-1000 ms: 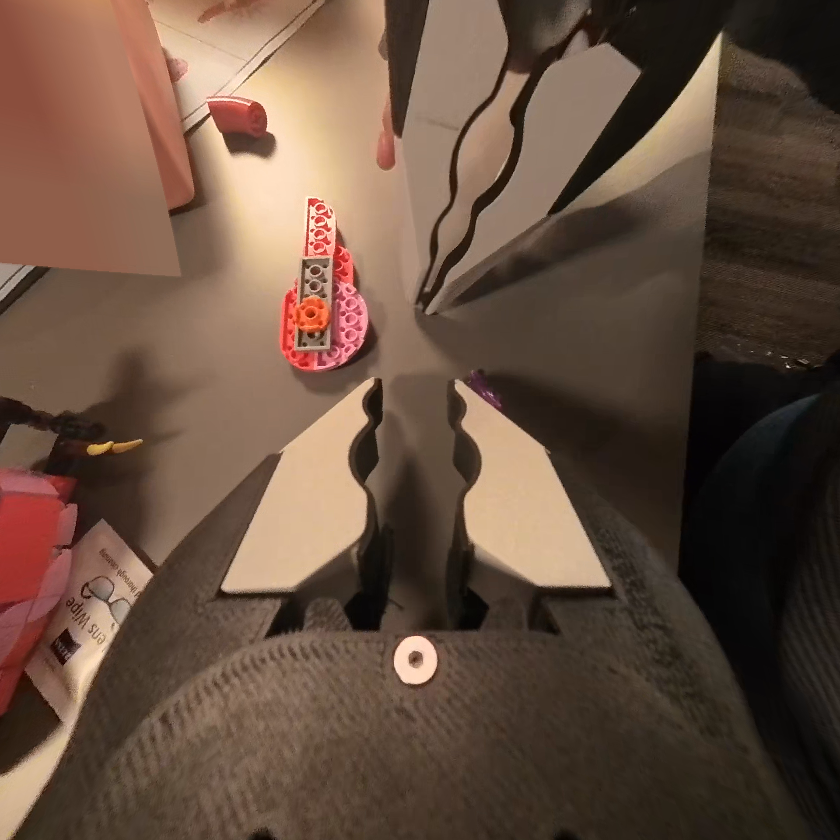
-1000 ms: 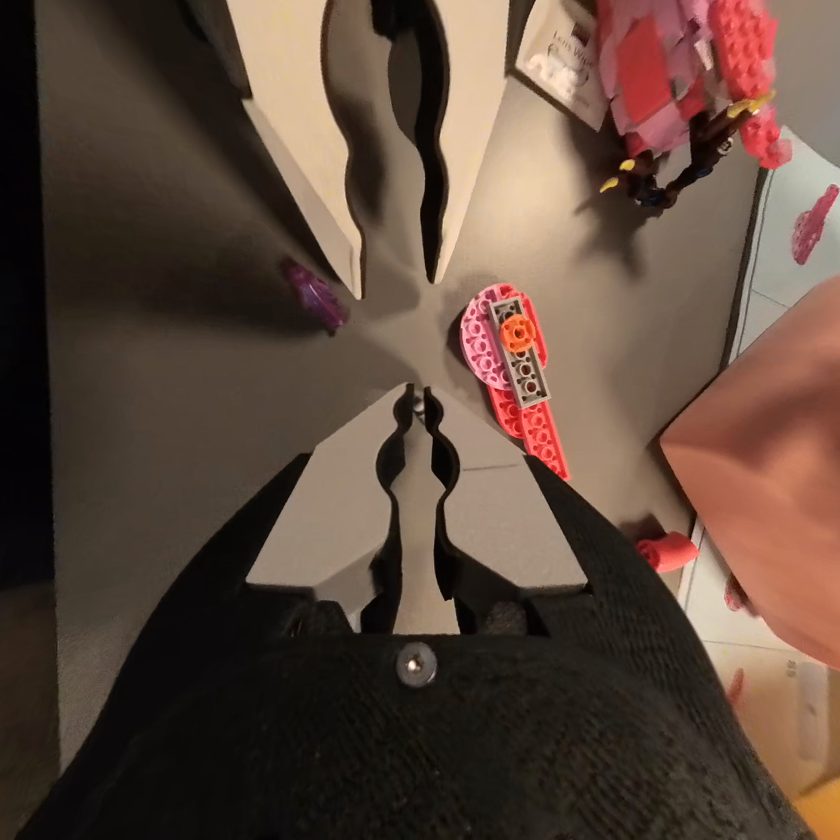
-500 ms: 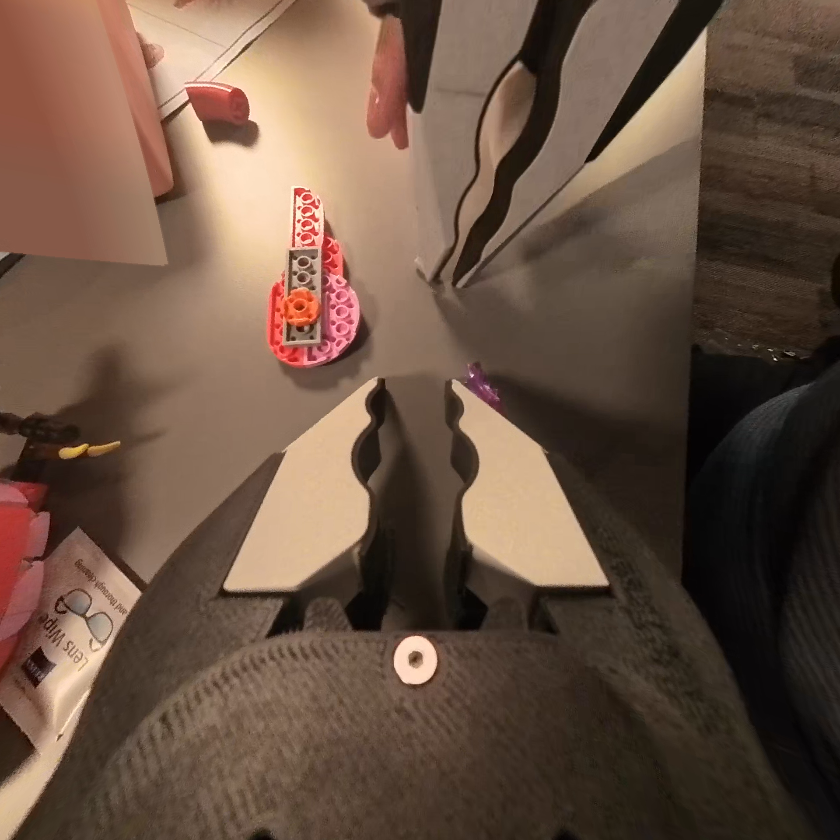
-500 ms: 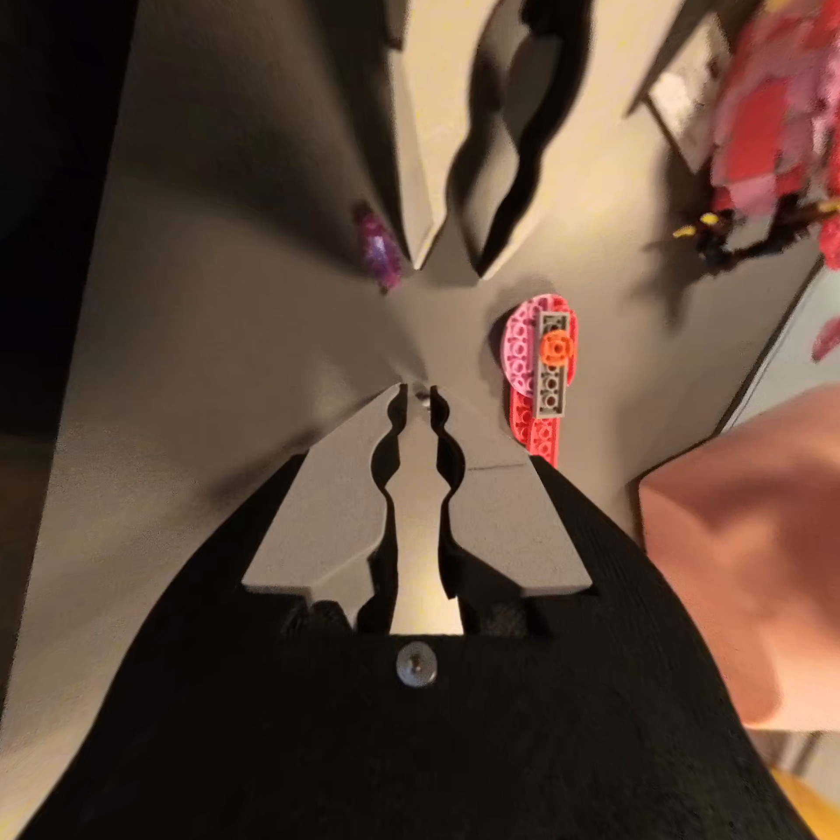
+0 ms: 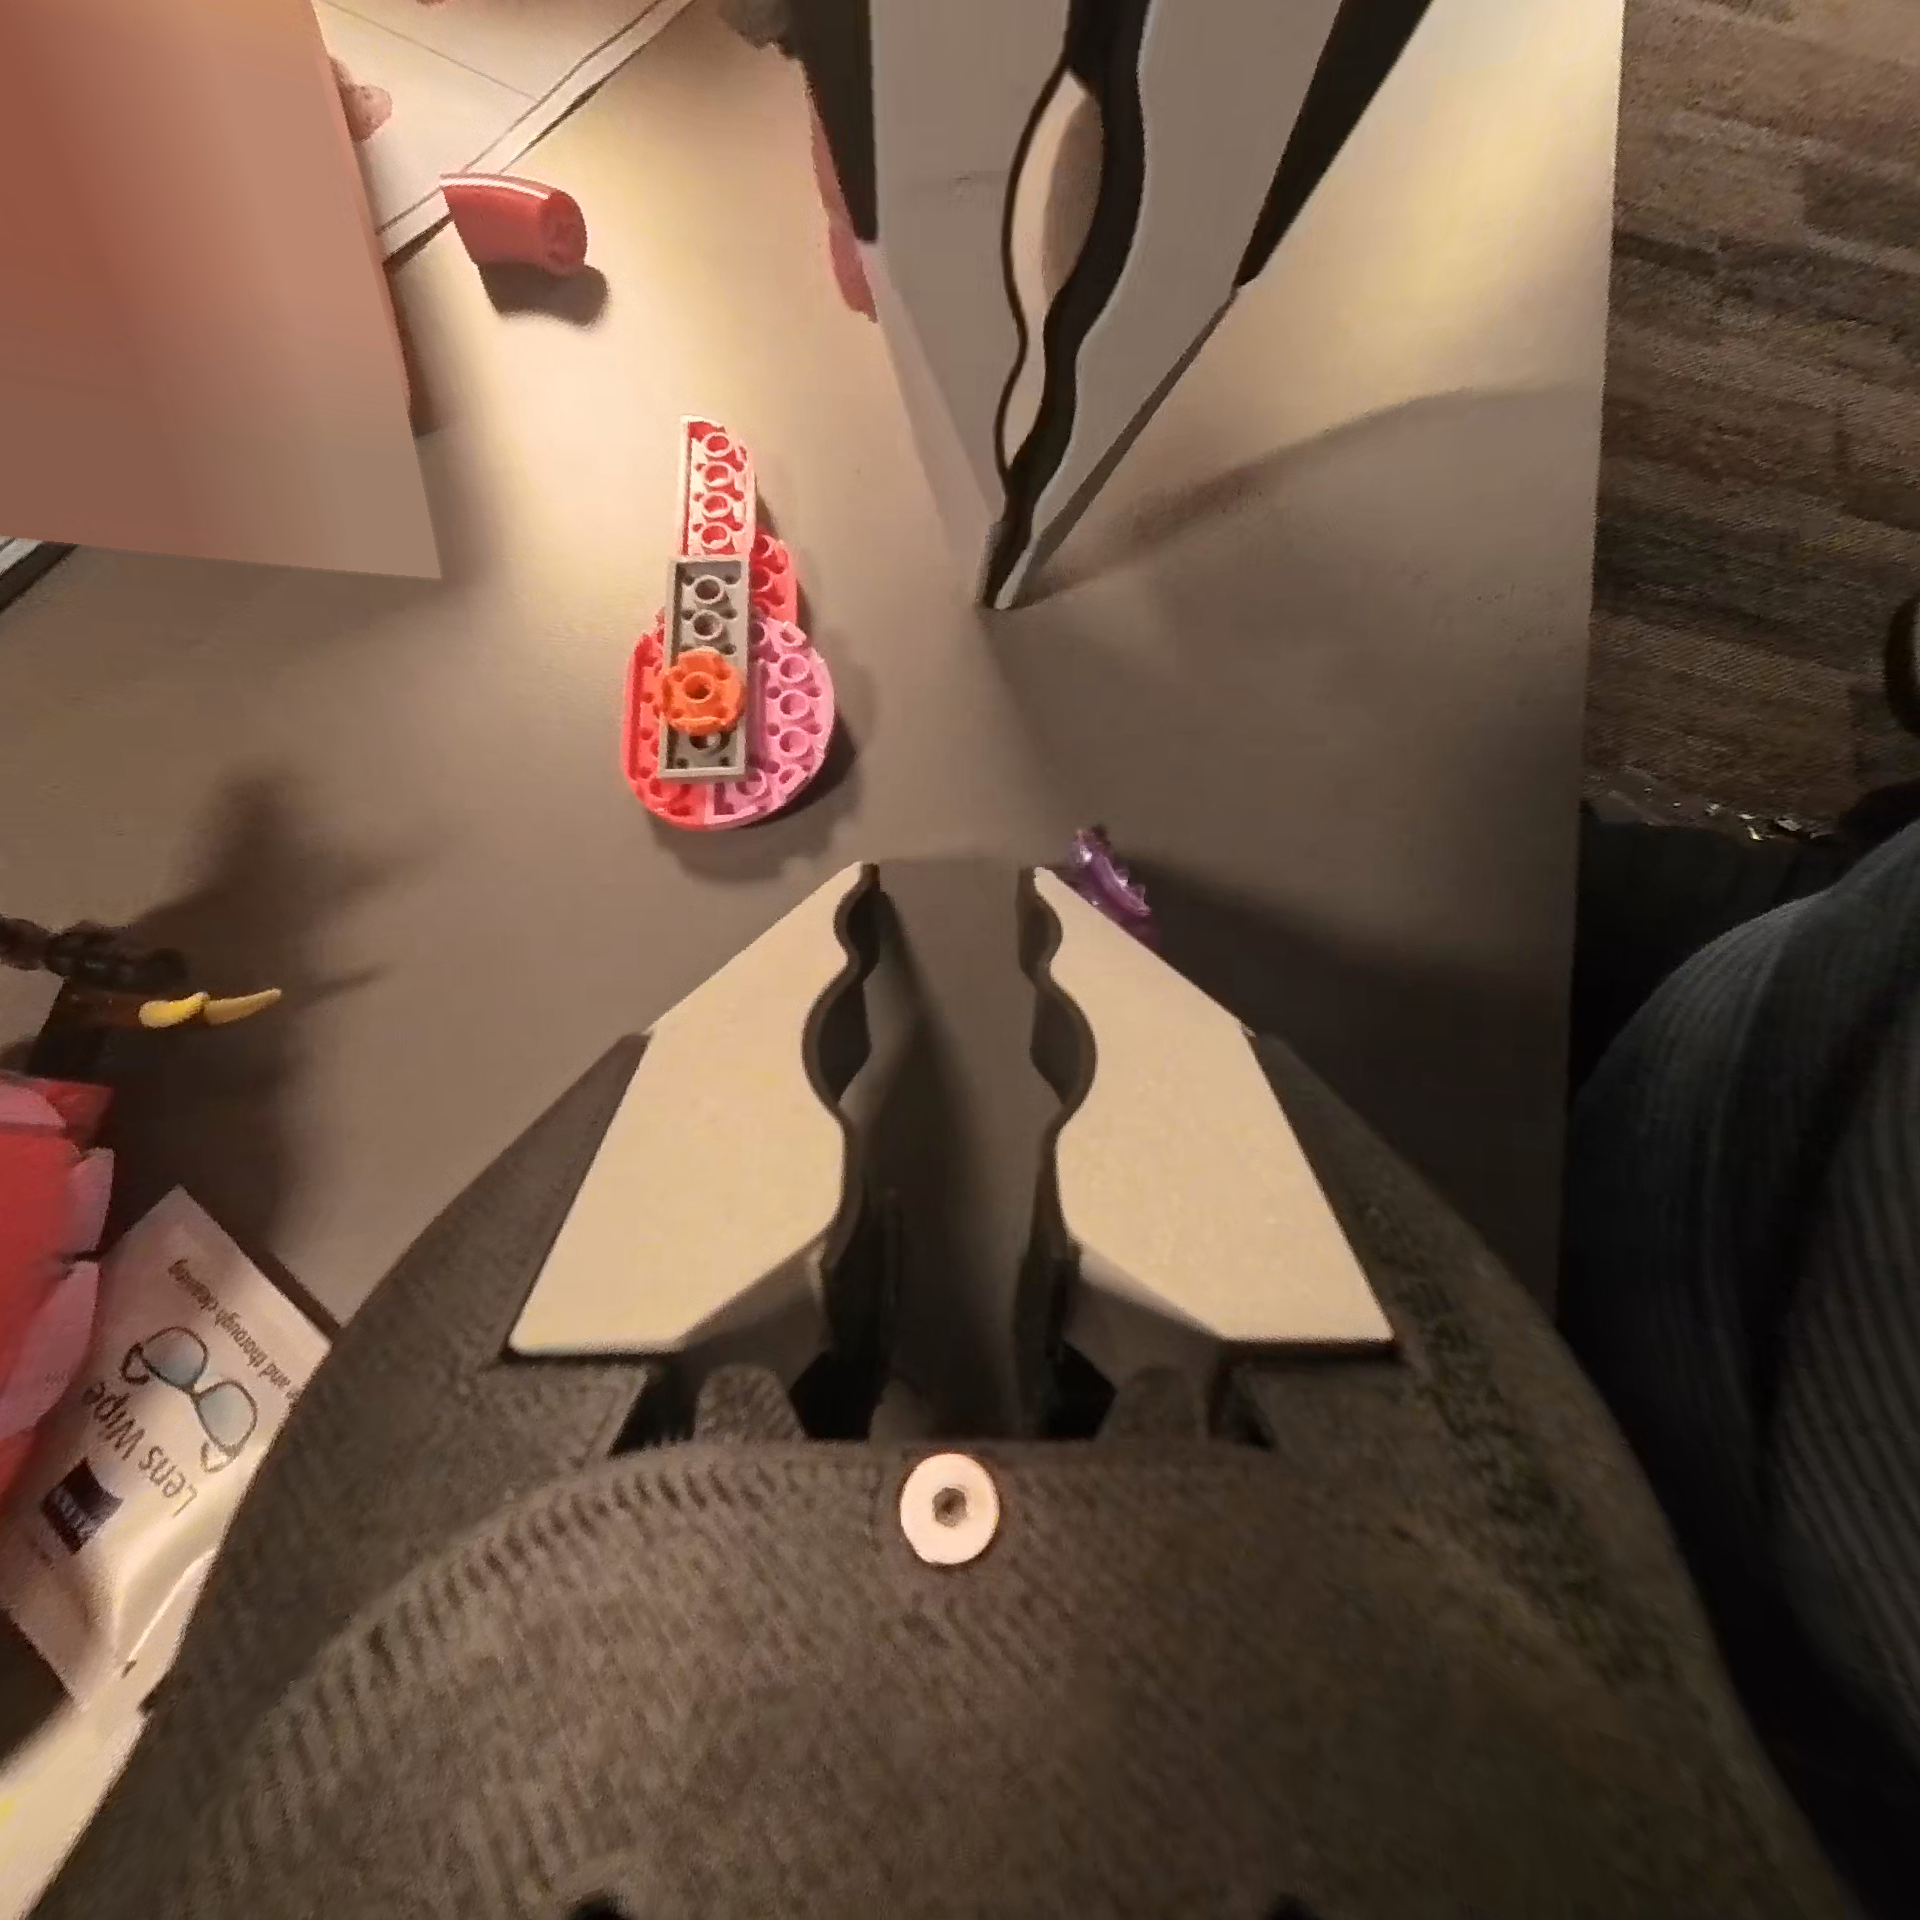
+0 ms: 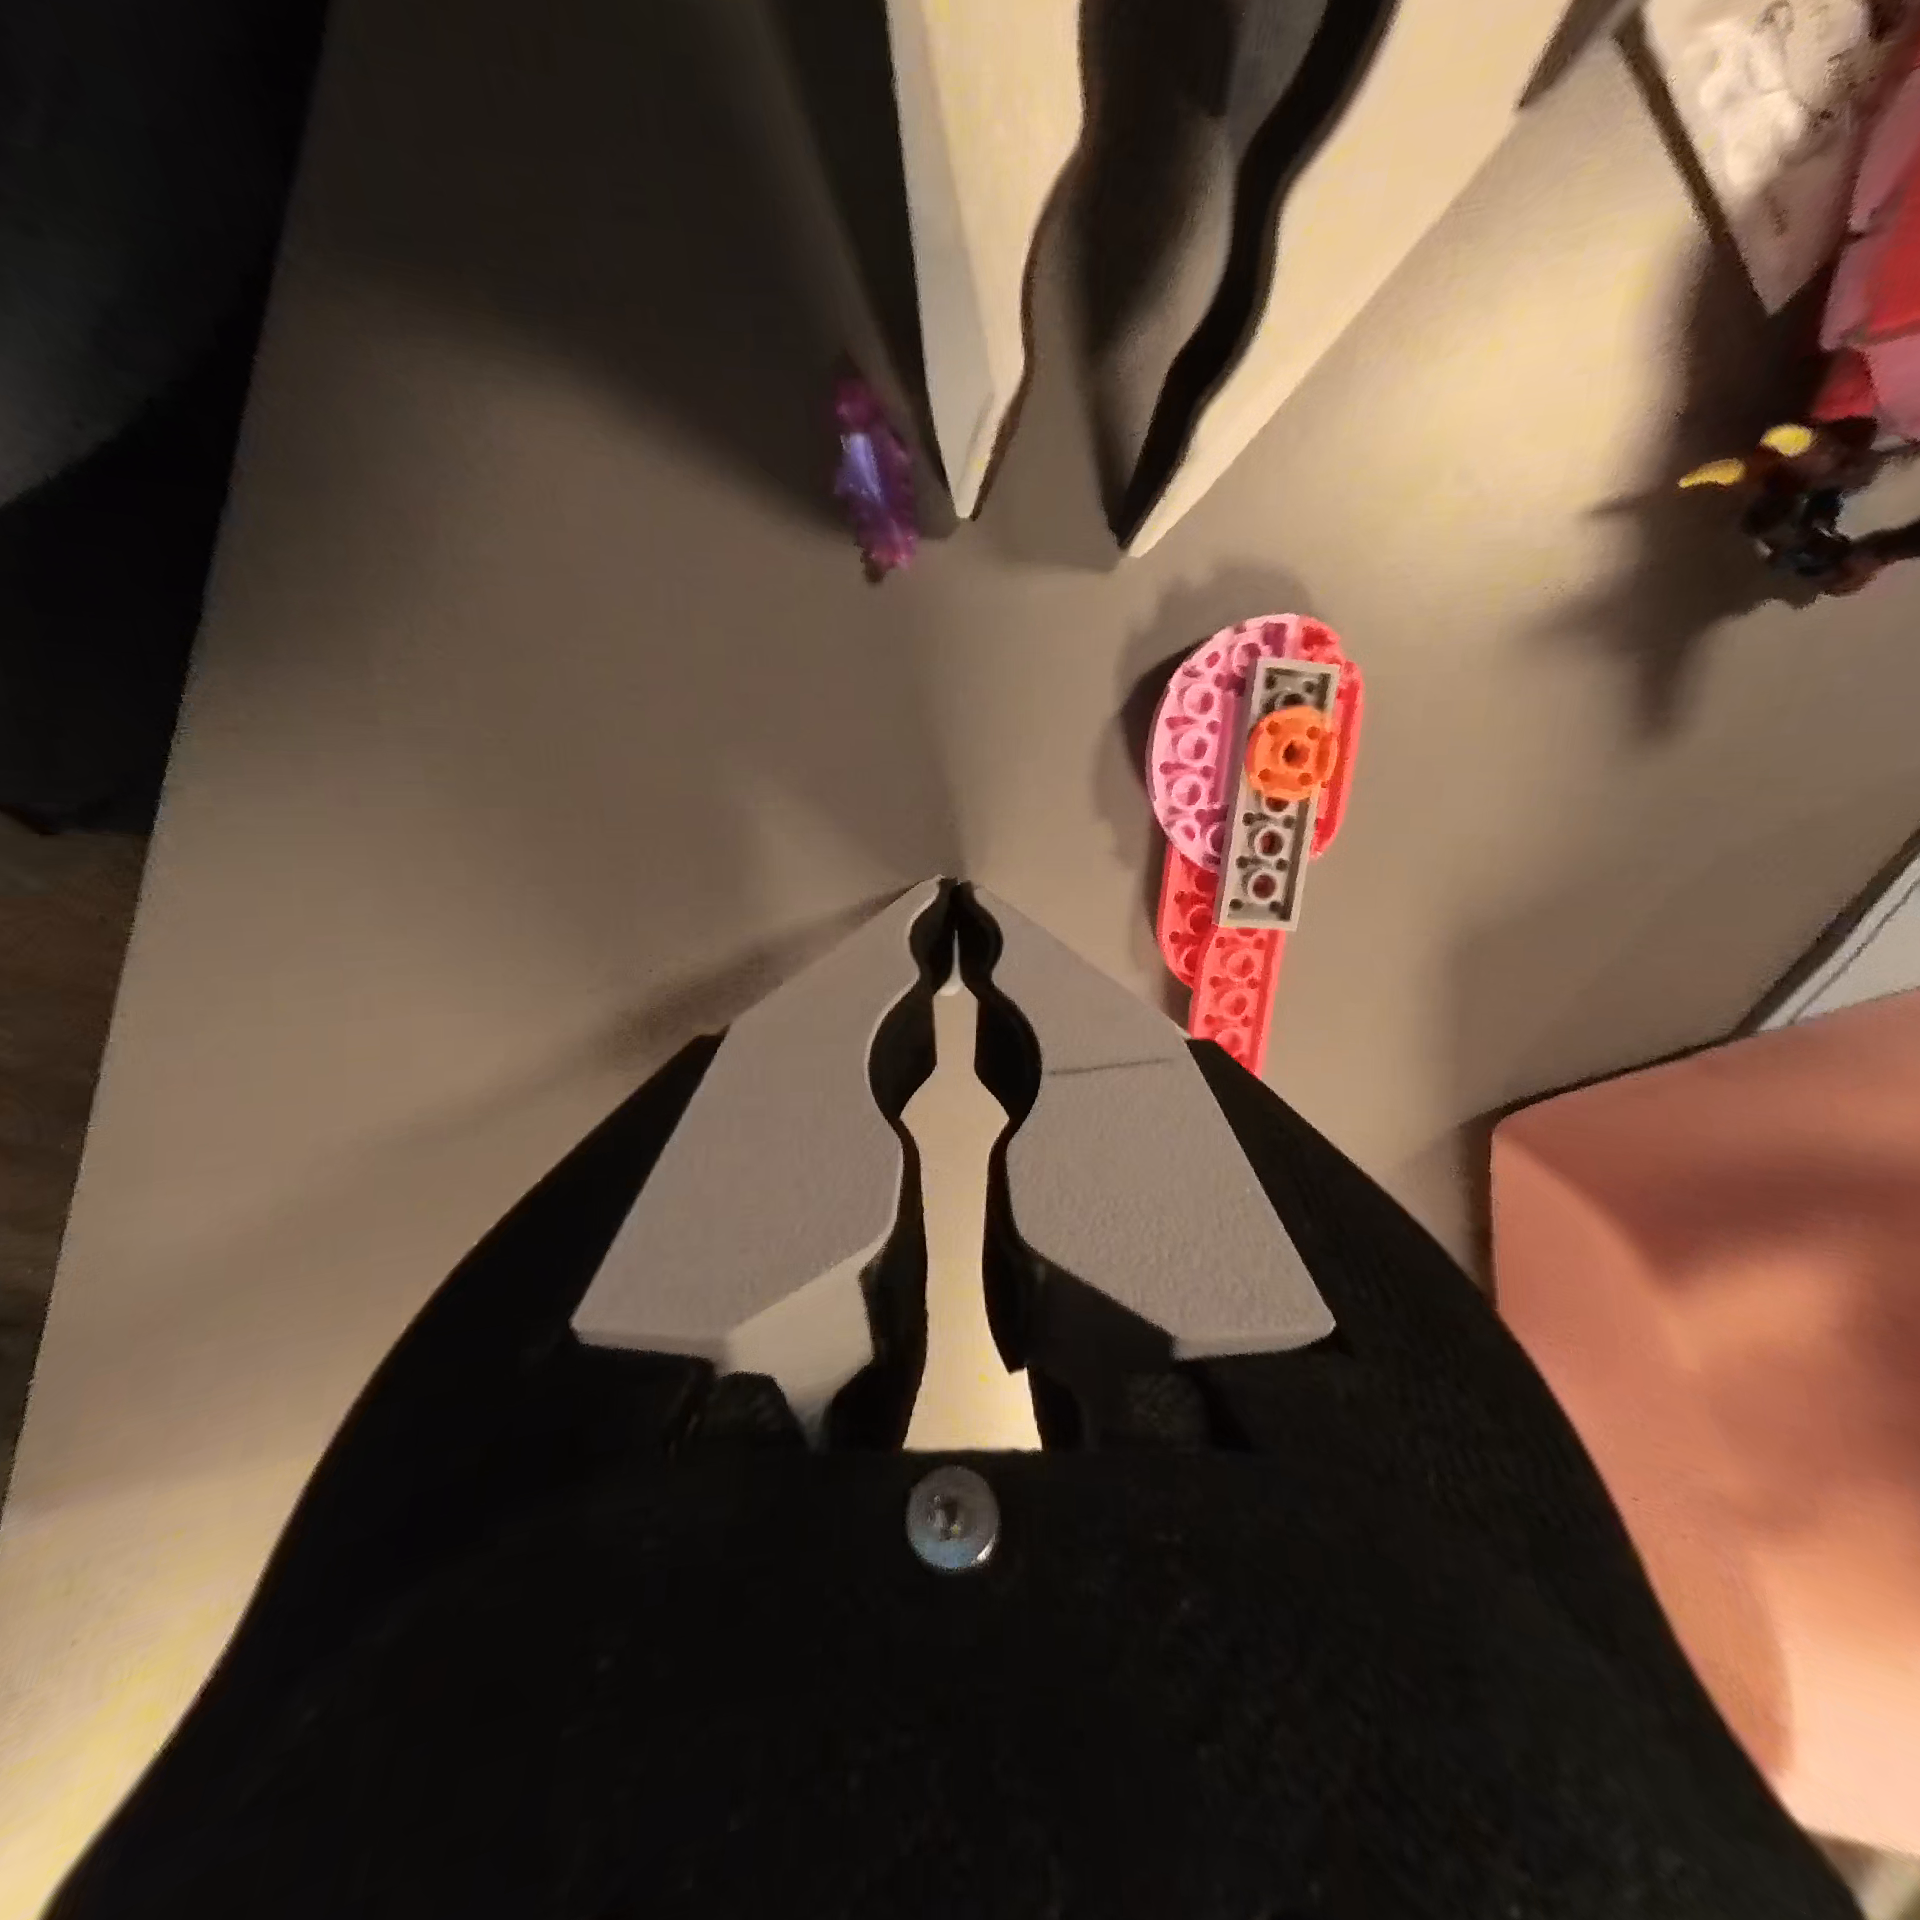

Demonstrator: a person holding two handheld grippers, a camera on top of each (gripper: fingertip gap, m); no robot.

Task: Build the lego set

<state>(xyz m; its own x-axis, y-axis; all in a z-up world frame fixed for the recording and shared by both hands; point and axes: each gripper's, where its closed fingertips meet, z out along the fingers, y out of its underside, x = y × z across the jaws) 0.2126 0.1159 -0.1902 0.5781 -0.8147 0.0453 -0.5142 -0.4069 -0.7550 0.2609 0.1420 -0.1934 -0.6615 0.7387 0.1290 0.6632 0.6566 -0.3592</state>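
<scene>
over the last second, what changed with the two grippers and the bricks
The right gripper closed: its fingers stood slightly apart with a small pale bit showing between the tips, and now the tips meet. The left gripper stayed open with nothing between its fingers. The pink brick plate and purple piece stayed put on the table.

Pink-red brick plate (image 5: 727, 665) — orange stud (image 5: 700, 690)
</scene>
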